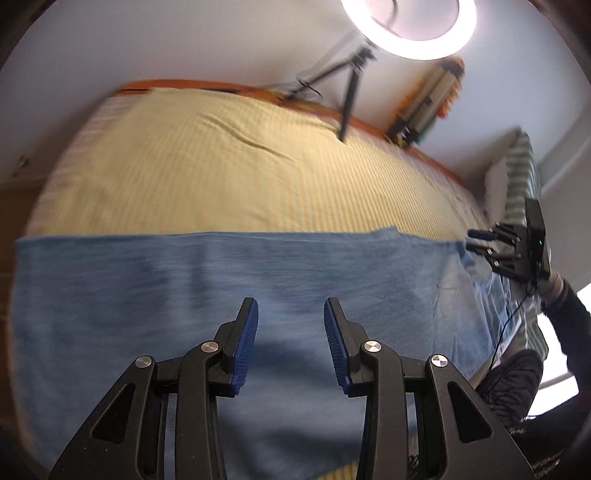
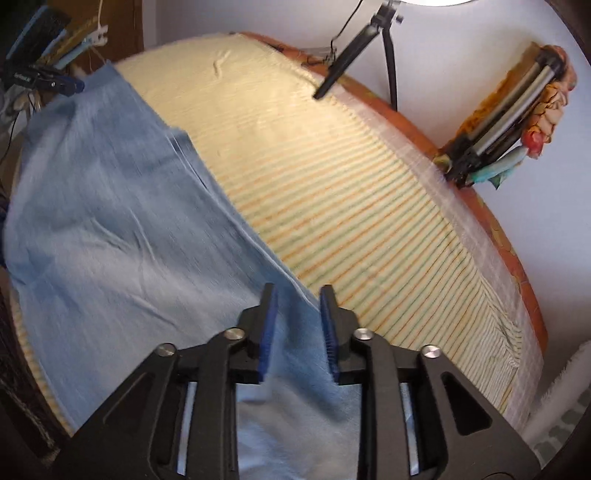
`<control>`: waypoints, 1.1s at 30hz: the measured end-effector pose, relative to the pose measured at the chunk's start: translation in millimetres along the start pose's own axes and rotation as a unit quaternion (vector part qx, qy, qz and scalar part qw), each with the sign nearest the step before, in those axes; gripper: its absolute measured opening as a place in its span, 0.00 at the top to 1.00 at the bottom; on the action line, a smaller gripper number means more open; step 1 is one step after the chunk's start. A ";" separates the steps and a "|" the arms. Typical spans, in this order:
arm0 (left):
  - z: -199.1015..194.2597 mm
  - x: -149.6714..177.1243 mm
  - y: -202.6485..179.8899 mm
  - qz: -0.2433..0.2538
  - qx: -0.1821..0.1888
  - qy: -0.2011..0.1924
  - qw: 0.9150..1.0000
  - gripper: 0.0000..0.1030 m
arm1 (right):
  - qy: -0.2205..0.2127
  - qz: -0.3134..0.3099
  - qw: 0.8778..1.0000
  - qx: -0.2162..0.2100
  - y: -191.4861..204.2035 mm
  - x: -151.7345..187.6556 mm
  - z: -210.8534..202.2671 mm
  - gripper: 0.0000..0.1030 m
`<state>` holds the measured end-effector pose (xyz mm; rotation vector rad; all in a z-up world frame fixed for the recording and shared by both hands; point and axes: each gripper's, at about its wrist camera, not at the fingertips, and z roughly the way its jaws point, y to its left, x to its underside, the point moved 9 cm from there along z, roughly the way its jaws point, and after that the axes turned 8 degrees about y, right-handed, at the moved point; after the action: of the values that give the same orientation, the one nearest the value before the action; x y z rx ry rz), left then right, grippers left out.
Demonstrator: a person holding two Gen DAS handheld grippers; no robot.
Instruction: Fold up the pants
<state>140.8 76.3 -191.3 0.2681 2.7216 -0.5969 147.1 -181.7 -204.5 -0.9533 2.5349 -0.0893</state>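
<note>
The light blue pants (image 1: 229,295) lie flat on the bed (image 1: 207,173), stretched lengthwise along its near side over a pale yellow sheet with thin orange and green stripes (image 2: 354,229). The far long edge of the cloth runs straight across the sheet, and a few soft creases show in the fabric in the right wrist view (image 2: 122,236).

The left tool (image 1: 291,343) hangs over the middle of the pants with its blue-padded fingers (image 1: 246,343) spread wide apart; nothing sits between them, and whether the tips touch the cloth I cannot tell.

The right tool (image 2: 297,332) is at one end of the pants, right at the far edge where the blue fabric meets the striped sheet. Its fingers (image 2: 267,332) stand apart with a gap between them, and the cloth's edge passes under or through that gap; they are not pressed together on it. From the left wrist view the same tool (image 1: 476,242) shows at the right end of the pants, held by a gloved hand (image 1: 550,284) in a dark sleeve.

Beyond the bed, a ring light (image 1: 408,26) on a black tripod (image 2: 354,48) stands against the white wall, beside a colourful folded item (image 2: 517,110) leaning at the orange bed edge (image 2: 517,258). Both views are somewhat blurred.
</note>
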 end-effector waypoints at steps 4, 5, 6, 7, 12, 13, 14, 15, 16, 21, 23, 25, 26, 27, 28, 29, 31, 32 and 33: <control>-57.2 10.0 30.1 -0.035 -0.057 -0.049 0.997 0.64 | -0.031 0.017 0.999 -0.031 26.0 -19.3 -29.1 0.58; -70.9 11.7 35.4 -0.038 -0.080 -0.059 0.994 0.56 | -0.038 0.016 0.999 -0.035 35.2 -25.8 -33.3 0.58; -85.7 13.7 39.0 -0.035 -0.104 -0.070 0.991 0.53 | -0.045 0.014 0.998 -0.039 43.2 -31.9 -39.0 0.58; -99.1 14.9 39.1 -0.030 -0.120 -0.081 0.989 0.51 | -0.050 0.011 0.998 -0.041 49.8 -38.0 -40.9 0.58; -157.0 19.4 31.3 0.003 -0.183 -0.118 0.976 0.49 | -0.078 -0.002 0.995 -0.055 91.2 -58.3 -66.9 0.56; -162.8 19.6 28.5 0.008 -0.188 -0.122 0.975 0.48 | -0.081 -0.002 0.995 -0.060 98.3 -60.4 -71.7 0.55; -171.4 20.5 24.7 0.014 -0.195 -0.127 0.972 0.48 | -0.086 -0.004 0.994 -0.066 106.9 -64.7 -76.3 0.54; -181.7 19.9 21.1 0.020 -0.201 -0.134 0.970 0.48 | -0.089 -0.007 0.994 -0.066 113.2 -67.9 -79.7 0.54; -187.6 19.8 18.0 0.024 -0.204 -0.140 0.969 0.48 | -0.093 -0.011 0.993 -0.065 120.8 -72.8 -83.6 0.54; -210.6 13.2 -3.3 0.059 -0.219 -0.160 0.961 0.46 | -0.109 -0.029 0.992 -0.064 147.6 -90.7 -99.6 0.54; -214.9 10.2 -11.2 0.073 -0.223 -0.163 0.958 0.46 | -0.118 -0.032 0.990 -0.067 157.4 -97.3 -105.5 0.53; -219.6 7.6 -16.5 0.078 -0.217 -0.167 0.959 0.46 | -0.125 -0.030 0.989 -0.071 165.5 -102.7 -109.8 0.53; -220.5 6.6 -17.7 0.081 -0.219 -0.168 0.958 0.46 | -0.129 -0.031 0.988 -0.073 169.5 -105.0 -111.4 0.53; -221.0 6.8 -19.0 0.084 -0.221 -0.169 0.957 0.46 | -0.132 -0.031 0.988 -0.077 173.5 -106.7 -112.3 0.53; -220.1 6.6 -19.2 0.086 -0.221 -0.169 0.957 0.46 | -0.133 -0.032 0.987 -0.081 178.4 -108.6 -112.5 0.53; -218.7 8.2 -19.0 0.085 -0.218 -0.170 0.957 0.46 | -0.133 -0.033 0.987 -0.083 180.9 -109.8 -111.7 0.53; -216.5 13.8 -17.3 0.077 -0.206 -0.173 0.960 0.45 | -0.133 -0.036 0.987 -0.088 188.0 -113.3 -108.5 0.53; -214.0 17.7 -14.0 0.067 -0.196 -0.176 0.962 0.42 | -0.132 -0.037 0.986 -0.092 192.2 -115.9 -106.1 0.53; -210.5 22.6 -9.0 0.051 -0.181 -0.178 0.966 0.41 | -0.130 -0.037 0.986 -0.096 196.6 -119.2 -103.6 0.53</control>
<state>57.3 162.3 -16.5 0.1860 2.3903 -0.0974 63.6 35.4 -107.1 -1.0556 2.2965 0.2462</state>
